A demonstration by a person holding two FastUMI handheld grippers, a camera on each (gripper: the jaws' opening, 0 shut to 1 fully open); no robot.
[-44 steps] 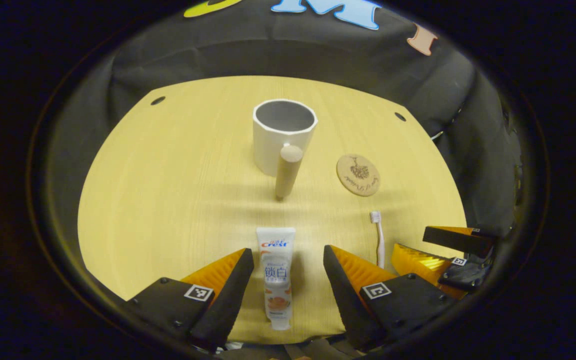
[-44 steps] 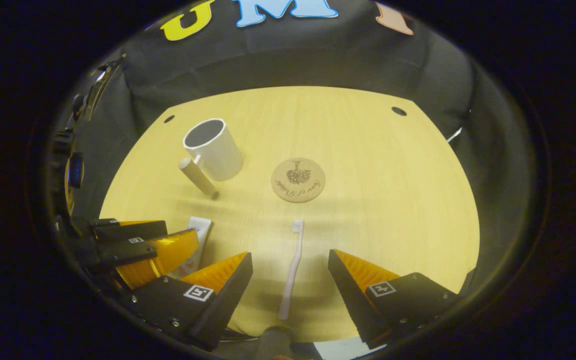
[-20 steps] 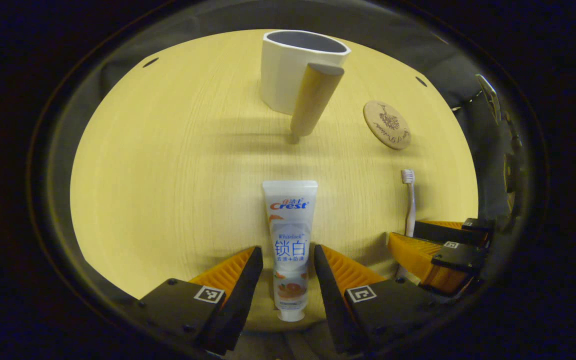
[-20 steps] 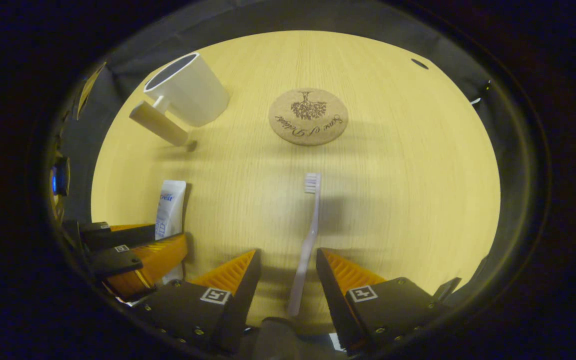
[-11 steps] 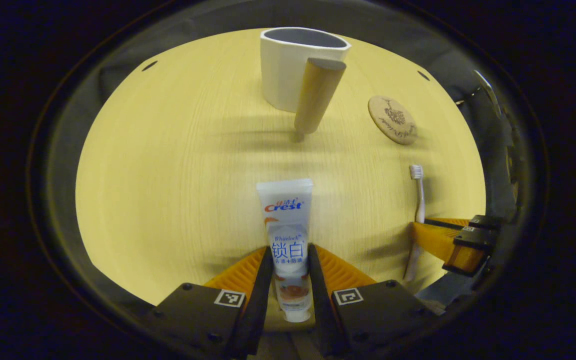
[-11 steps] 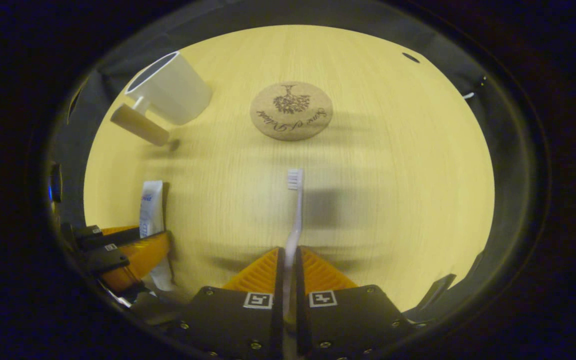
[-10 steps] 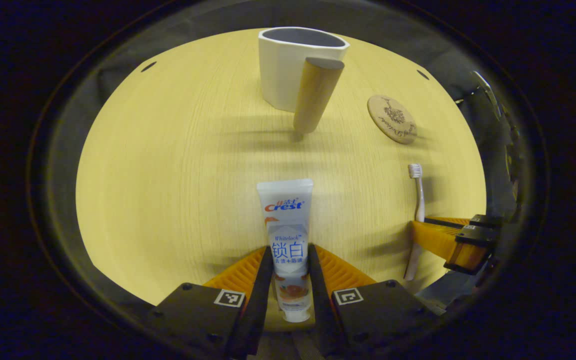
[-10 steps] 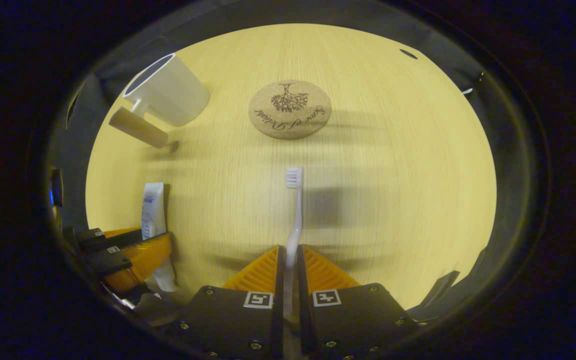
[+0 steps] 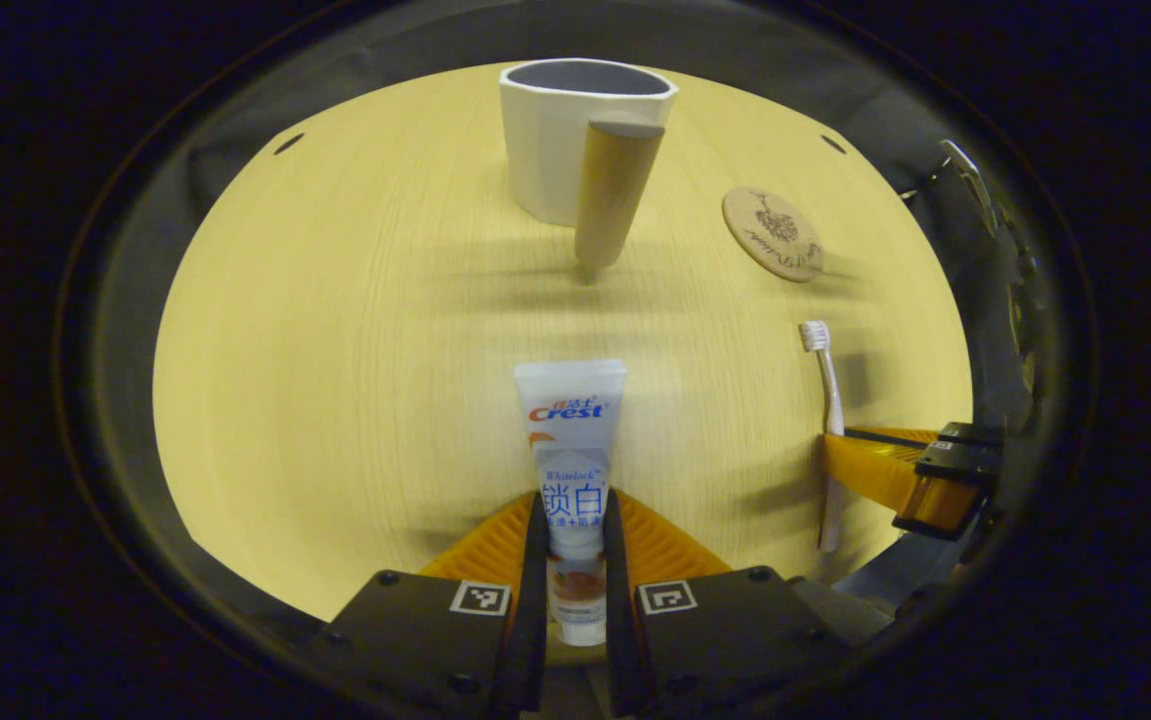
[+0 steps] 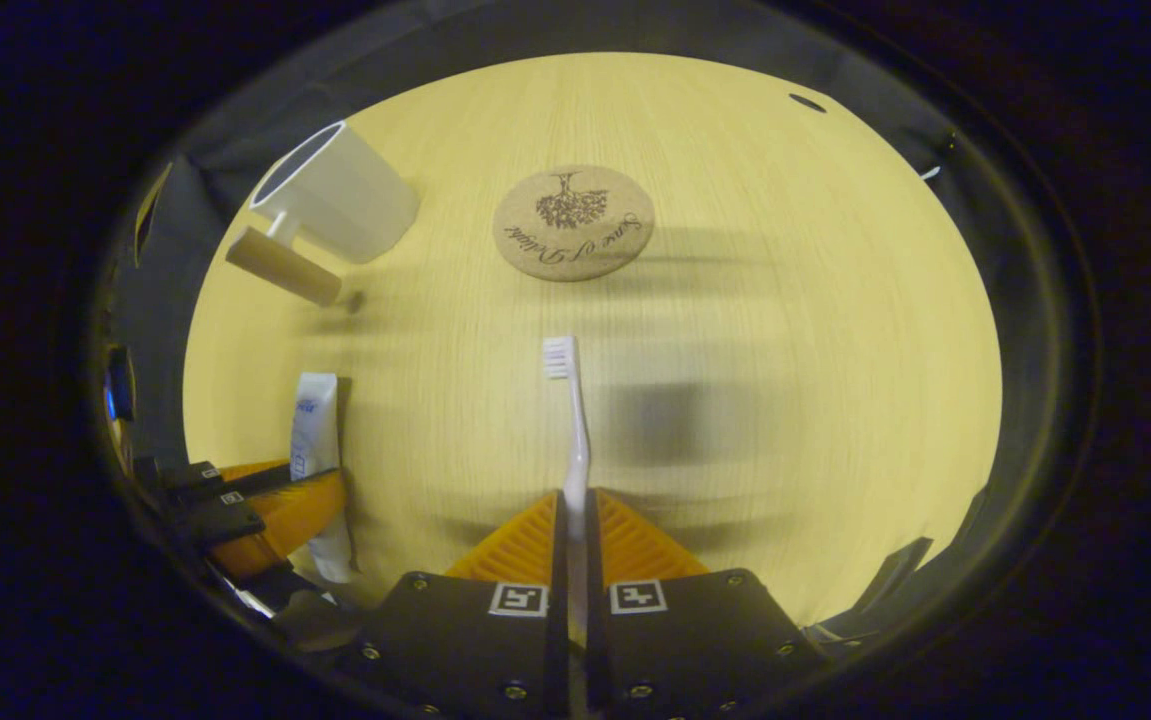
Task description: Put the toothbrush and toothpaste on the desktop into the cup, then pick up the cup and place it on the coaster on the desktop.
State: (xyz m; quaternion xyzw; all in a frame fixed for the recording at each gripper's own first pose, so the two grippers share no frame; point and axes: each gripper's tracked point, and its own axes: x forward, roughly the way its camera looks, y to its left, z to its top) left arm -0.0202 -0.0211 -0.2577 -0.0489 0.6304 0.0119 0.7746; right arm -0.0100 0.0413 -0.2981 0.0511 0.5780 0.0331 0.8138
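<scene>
While the left gripper [image 9: 571, 520] pinches the white printed toothpaste tube [image 9: 571, 450] low over the pale wooden desktop [image 9: 355, 330], the right gripper [image 10: 572, 520] clamps the slim white toothbrush [image 10: 569, 420]. Beyond stand the white wooden-handled cup [image 9: 565, 140] and round cork coaster [image 10: 573, 222].

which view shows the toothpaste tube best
The left gripper view: the white printed toothpaste tube lies lengthwise in the middle, its lower part clamped in the left gripper. In the right gripper view the tube sits small at the left edge, partly hidden by that gripper.
</scene>
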